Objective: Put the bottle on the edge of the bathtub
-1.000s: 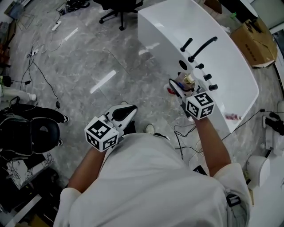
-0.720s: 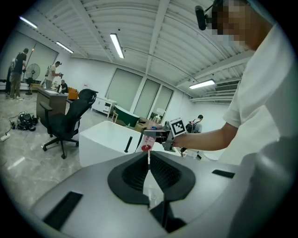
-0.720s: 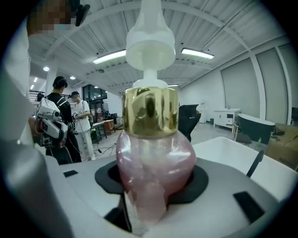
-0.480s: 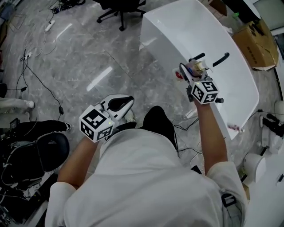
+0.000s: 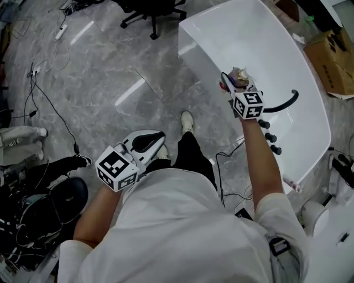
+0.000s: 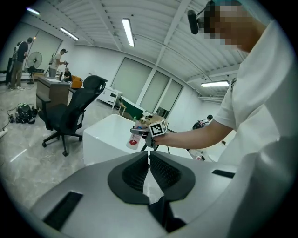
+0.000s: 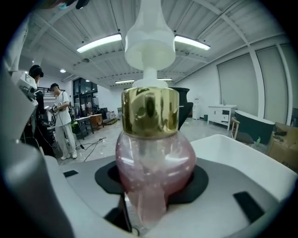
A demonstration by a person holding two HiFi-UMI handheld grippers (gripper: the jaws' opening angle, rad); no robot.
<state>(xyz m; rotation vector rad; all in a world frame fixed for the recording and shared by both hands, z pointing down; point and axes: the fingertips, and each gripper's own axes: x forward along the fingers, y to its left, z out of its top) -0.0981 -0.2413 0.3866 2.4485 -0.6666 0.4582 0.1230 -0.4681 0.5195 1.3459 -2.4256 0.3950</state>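
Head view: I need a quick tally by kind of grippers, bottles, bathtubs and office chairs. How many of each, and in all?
Grippers: 2, the left gripper and the right gripper
Bottles: 1, the bottle clamped in the right gripper
Bathtubs: 1, the bathtub
Office chairs: 1, the office chair, cut off by the top edge
Total: 5

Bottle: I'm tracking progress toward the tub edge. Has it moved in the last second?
Yes. The bottle, held in the right hand-held gripper, has travelled forward along the bathtub, from short of the black knobs to beyond them.
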